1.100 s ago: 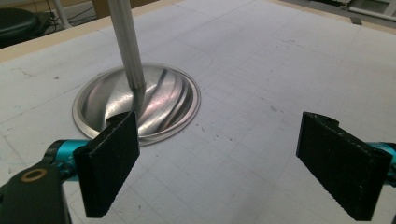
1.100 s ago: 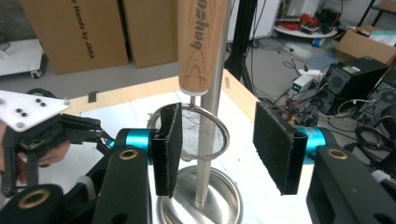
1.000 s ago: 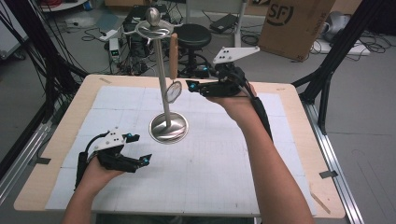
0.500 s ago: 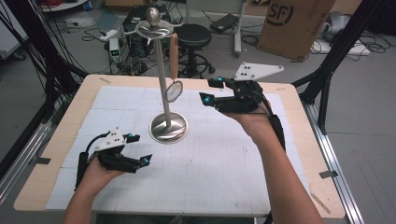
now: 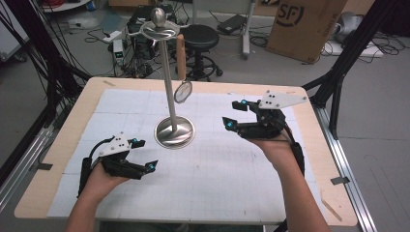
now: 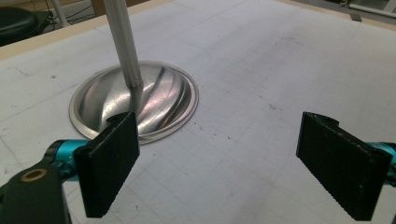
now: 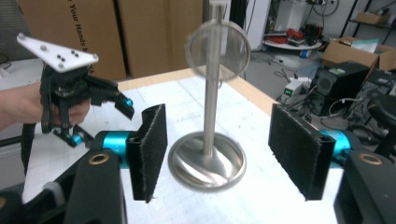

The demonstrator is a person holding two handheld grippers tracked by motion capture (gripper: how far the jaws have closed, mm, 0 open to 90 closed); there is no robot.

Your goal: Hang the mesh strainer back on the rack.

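One metal stand (image 5: pixel 170 92) occupies the middle of the table (image 5: pixel 309 159), its round base (image 5: pixel 174 131) on the white gridded mat (image 5: pixel 217 179) and a small round strainer (image 5: pixel 183 92) with a wooden handle (image 5: pixel 181 55) hanging from the top ring on its far side. Your right gripper (image 5: pixel 234 116) is held above the mat to the right of the stand, well apart from it; its jaws have just been opening and stand released, with nothing between them. In the right gripper view, the stand's pole (image 7: pixel 211 93) and strainer (image 7: pixel 217 44) lie beyond the gap. Your left gripper (image 5: pixel 145 154) rests near the table's near left, jaws spread wide and empty, just short of the base (image 6: pixel 135 100). Beyond the table, a cardboard box (image 5: pixel 302 26) on the floor reads "SF"; another box (image 7: pixel 60 35) in the right gripper view shows "Your Hands". What they hold cannot be told.
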